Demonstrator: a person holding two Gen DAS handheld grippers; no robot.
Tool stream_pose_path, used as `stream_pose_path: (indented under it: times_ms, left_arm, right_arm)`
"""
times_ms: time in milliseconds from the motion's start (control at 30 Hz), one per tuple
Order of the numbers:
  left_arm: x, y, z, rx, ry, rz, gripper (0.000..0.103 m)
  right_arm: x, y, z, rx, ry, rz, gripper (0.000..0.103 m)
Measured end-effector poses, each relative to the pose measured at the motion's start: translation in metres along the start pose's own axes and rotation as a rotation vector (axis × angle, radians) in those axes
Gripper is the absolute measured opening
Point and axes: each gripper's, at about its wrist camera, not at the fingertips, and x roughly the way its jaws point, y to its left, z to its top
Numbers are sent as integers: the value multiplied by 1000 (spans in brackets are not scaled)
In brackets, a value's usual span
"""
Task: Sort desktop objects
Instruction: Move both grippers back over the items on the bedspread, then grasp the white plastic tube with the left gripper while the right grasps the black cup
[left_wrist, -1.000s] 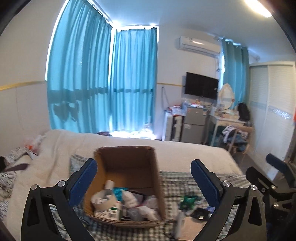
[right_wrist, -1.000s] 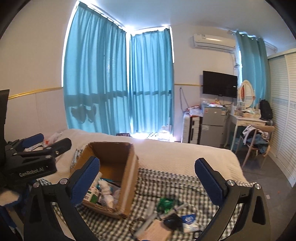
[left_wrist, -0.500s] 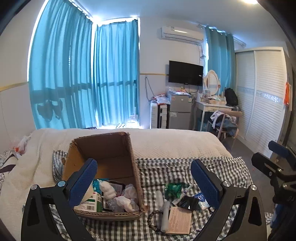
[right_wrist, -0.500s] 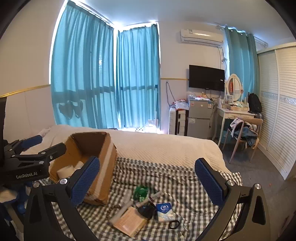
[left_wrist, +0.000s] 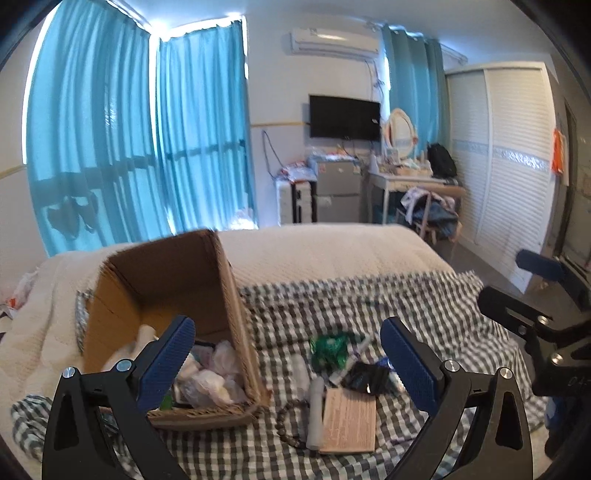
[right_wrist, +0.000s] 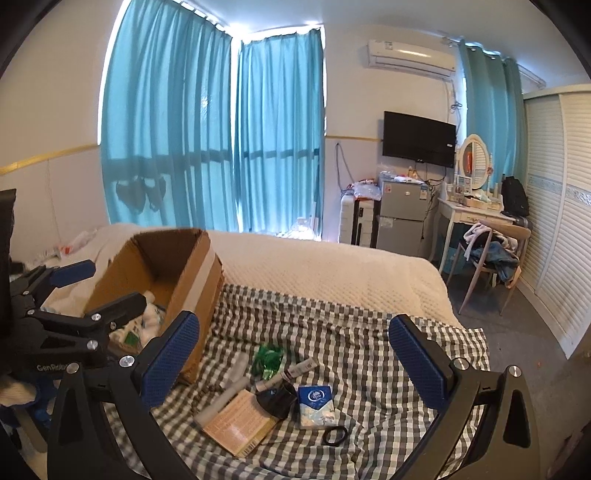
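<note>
I have both grippers hovering over the checked cloth (right_wrist: 369, 343) on the bed, and both are spread wide with nothing between the pads: the left gripper (left_wrist: 286, 354) sits above the near right corner of the cardboard box (left_wrist: 173, 295), the right gripper (right_wrist: 295, 350) above the loose pile. That pile lies just right of the box, near the cloth's front edge: a green wrapper (right_wrist: 269, 360), a white tube (right_wrist: 229, 369), a tan booklet (right_wrist: 240, 421), a black lump I can't identify (right_wrist: 277, 398), a blue-and-white tissue pack (right_wrist: 316, 404), a black ring (right_wrist: 334, 435) and a bead bracelet (left_wrist: 290, 424). The tissue pack is straight ahead and below my right gripper, its long axis running roughly away from me, so I judge the right side nearer. The box, already part-filled, stands open to the left. There is bare cloth to the right and beyond the pile for manoeuvring; the left gripper crowds the path toward the box.
</note>
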Motion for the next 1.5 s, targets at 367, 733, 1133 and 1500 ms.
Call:
stream_pose_path:
  times_ms: [367, 733, 1133, 1500]
  left_arm:
    - [59, -17, -69, 61, 241, -35, 85]
    - [112, -25, -116, 81, 430, 11, 83]
    - [146, -18, -135, 34, 509, -5, 78]
    - [142, -28, -136, 63, 504, -127, 19]
  right_arm:
    - [65, 2, -48, -152, 189, 31, 94]
    - [119, -1, -81, -185, 338, 90, 94]
    - [178, 12, -117, -241, 504, 174, 94]
    - [191, 37, -132, -333, 522, 239, 42]
